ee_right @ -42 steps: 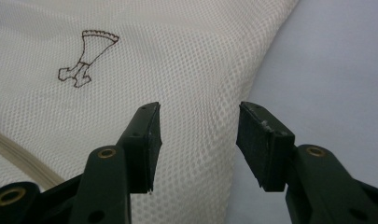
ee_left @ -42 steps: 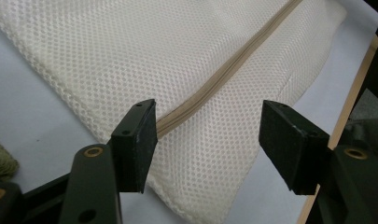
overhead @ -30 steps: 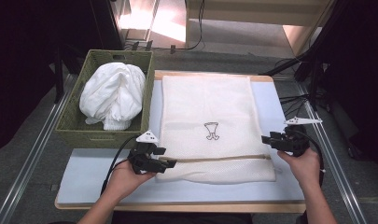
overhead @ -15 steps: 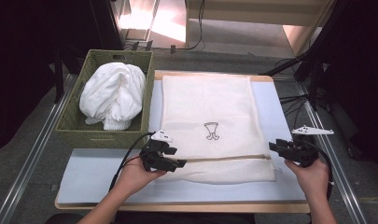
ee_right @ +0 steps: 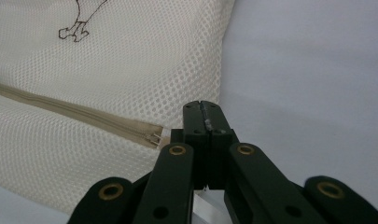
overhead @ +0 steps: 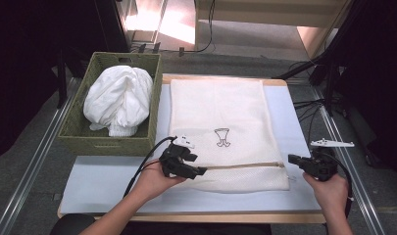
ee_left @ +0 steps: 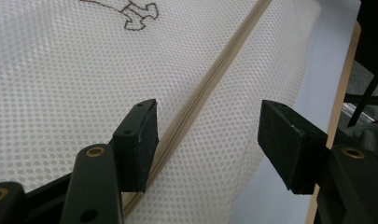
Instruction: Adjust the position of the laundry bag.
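A white mesh laundry bag (overhead: 220,132) lies flat on the counter (overhead: 103,178). The left hand-held gripper (overhead: 198,171), jaws apart, straddles its tan zipper (ee_left: 210,88). The right hand-held gripper (overhead: 291,159), jaws just closed together, sits beside the zipper's end, seemingly pinching a small metal pull (ee_right: 208,123).

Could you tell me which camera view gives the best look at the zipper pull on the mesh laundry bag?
The right gripper view: the zipper pull sits close up at the end of the beige zipper, just left of the shut jaws. The left gripper view shows zipper tape without the pull. The high view shows the whole zipper, its pull too small to make out.
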Action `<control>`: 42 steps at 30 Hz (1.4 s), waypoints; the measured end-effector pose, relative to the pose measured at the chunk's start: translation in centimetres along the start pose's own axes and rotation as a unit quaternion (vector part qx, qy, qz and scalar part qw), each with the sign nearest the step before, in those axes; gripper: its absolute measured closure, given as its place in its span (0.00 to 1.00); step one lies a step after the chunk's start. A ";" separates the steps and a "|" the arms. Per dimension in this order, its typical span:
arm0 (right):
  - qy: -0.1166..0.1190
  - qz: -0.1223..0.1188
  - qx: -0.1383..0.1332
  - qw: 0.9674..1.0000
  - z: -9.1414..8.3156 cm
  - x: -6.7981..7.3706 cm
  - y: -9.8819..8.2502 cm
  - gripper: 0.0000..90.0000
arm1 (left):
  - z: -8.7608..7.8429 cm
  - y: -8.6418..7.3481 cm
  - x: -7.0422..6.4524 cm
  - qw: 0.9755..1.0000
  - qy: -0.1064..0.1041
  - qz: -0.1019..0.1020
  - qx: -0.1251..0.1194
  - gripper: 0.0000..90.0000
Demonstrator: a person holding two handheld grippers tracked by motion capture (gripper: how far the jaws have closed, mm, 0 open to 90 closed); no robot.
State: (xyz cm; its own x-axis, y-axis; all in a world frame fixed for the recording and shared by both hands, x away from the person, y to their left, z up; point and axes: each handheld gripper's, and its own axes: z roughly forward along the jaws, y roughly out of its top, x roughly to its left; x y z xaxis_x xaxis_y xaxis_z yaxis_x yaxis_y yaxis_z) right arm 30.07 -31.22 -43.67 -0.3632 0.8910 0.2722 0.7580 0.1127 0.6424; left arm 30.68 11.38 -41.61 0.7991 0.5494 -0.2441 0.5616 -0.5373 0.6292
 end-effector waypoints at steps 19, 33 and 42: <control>-0.002 0.004 0.034 0.999 1.8 -1.1 -0.5 1.00 | 1.0 0.5 0.0 1.000 -0.002 0.005 0.000 0.43; 0.019 0.004 0.046 0.999 2.6 -0.8 -0.6 1.00 | 1.1 0.5 0.1 1.000 -0.001 0.005 0.000 0.43; 0.030 0.003 0.046 0.998 2.5 -0.7 -0.6 1.00 | 1.1 0.5 0.3 1.000 0.000 0.004 0.001 0.43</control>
State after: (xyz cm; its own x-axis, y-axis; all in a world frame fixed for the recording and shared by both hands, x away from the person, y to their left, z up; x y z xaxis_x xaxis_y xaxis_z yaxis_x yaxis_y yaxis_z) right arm 31.27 -30.83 -46.07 -0.3880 0.8638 0.3213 0.8065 0.1495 0.5721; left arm 31.38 10.58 -42.20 0.8035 0.5453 -0.2388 0.5555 -0.5425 0.6301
